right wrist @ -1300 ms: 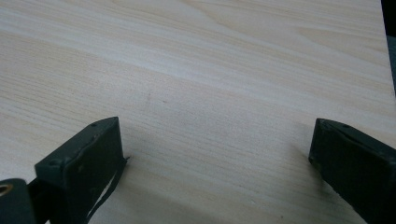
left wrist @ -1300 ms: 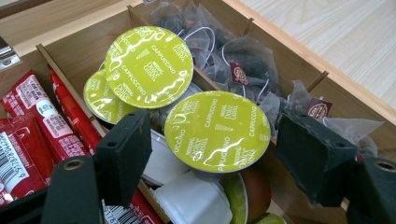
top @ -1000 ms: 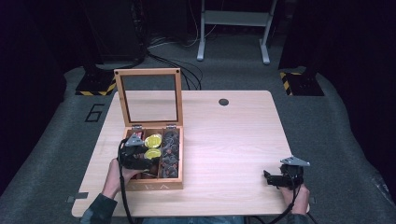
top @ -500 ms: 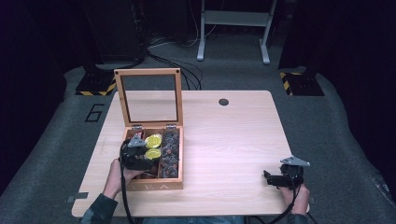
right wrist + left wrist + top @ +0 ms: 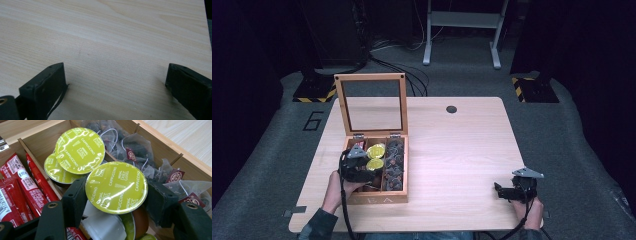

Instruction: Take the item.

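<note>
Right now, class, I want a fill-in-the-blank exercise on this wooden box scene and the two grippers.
1. The left gripper is closed on a green capsule whose lid reads ____.
2. The wooden box has its glass lid standing ____.
3. The red sachets lie in the compartment beside the ____.
4. The right gripper hangs over bare table with its jaws ____.

Missing words: cappuccino; open; capsules; open

A recording lab or studio is indicated: a pale wooden worktop (image 5: 462, 150) is ringed by black curtains (image 5: 582, 45), grey carpet marked "6" (image 5: 313, 120), hazard-striped stand bases (image 5: 314, 90) and loose floor cables (image 5: 397, 62).
</note>
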Available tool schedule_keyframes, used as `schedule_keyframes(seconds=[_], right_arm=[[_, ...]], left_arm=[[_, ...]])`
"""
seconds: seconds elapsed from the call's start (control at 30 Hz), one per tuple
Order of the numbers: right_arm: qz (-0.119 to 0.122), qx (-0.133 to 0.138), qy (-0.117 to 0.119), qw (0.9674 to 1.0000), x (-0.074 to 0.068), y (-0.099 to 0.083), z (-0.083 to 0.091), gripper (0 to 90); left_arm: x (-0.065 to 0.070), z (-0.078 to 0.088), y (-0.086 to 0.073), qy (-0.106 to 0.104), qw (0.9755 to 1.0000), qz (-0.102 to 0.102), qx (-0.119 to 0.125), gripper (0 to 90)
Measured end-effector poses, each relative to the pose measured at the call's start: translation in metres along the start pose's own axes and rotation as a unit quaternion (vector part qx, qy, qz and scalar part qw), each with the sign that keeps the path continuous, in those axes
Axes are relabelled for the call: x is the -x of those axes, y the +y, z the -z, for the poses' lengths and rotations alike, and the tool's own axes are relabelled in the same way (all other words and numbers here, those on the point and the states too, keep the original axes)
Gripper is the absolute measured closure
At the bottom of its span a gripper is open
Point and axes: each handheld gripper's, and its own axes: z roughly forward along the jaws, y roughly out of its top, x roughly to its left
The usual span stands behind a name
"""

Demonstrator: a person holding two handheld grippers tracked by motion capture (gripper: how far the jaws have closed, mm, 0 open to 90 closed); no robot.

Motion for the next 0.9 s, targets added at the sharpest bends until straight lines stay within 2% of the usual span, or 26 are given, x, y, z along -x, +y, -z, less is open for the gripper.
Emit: schedule_keyframes(seconds=[0.47,0.9], right_arm=[[0.002,0.002,0.000,1.0000,0.000,0.000,0.000,2.5],[0.002,0.001,0.000,1.0000,0.000,0.000,0.000,2.5]], left_arm=[[0.002,0.013,0.004,0.010,0.9998,-0.009,0.015,37.7],[-0.001,0.028,0.008,0.028,0.9989,-0.005,0.038,37.7]])
